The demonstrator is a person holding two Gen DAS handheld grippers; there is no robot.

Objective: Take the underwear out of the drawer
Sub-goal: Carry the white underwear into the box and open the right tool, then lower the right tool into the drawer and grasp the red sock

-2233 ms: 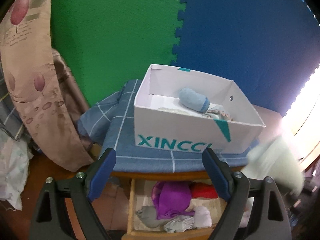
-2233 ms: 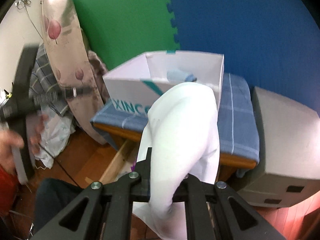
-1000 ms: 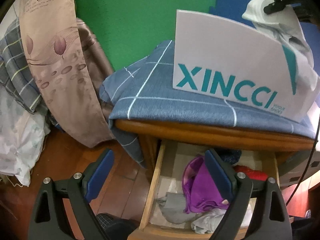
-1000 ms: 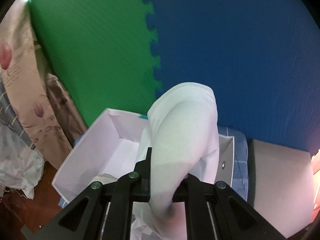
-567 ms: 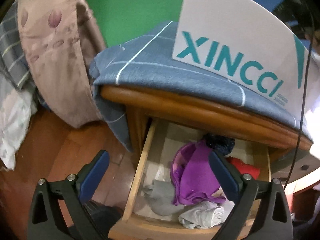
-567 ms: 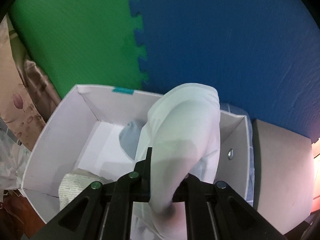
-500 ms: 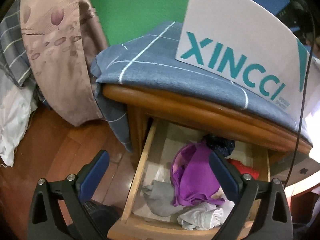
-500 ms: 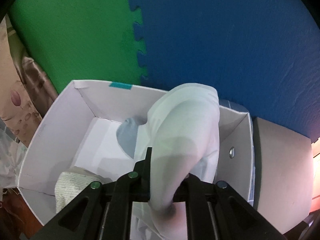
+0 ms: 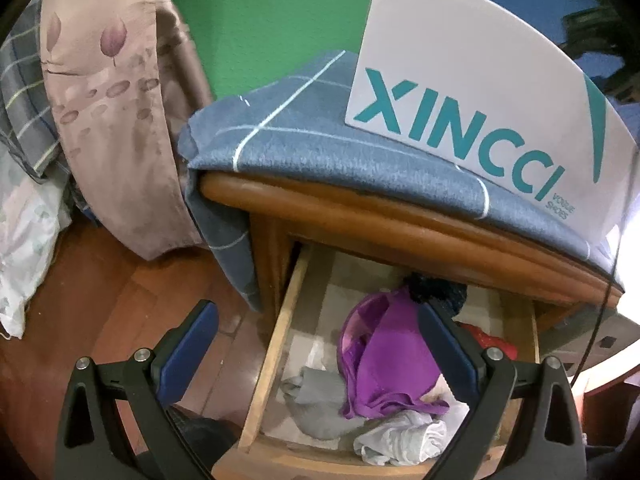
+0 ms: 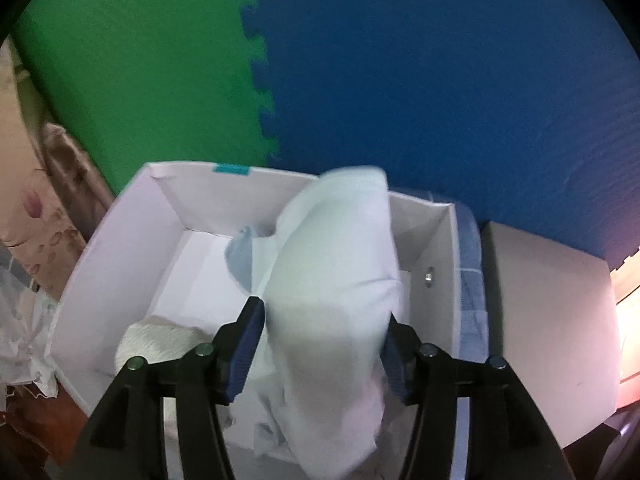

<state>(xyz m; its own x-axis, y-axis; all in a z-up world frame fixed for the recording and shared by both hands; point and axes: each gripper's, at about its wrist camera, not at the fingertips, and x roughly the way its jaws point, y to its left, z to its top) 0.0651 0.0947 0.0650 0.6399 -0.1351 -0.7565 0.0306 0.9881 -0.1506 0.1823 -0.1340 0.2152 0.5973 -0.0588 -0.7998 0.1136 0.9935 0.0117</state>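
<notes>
Right gripper (image 10: 320,344) is opening wide, dropping the white cotton underwear (image 10: 332,280) into the white cardboard XINCCI box (image 10: 120,248); left gripper (image 9: 320,340) is hovering wide open over the open wooden drawer (image 9: 268,368), probably needing to dip for the crumpled purple garment (image 9: 388,364) next.

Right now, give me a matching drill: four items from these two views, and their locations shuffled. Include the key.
Items:
1. purple garment
2. white garment
3. XINCCI box
4. floral curtain

Locations:
A. on the blue checked cloth
B. between the right gripper fingers, over the box
C. hanging left of the nightstand
D. in the open drawer

Pairs: 1-D, 2-B, 3-A, 4-C
</notes>
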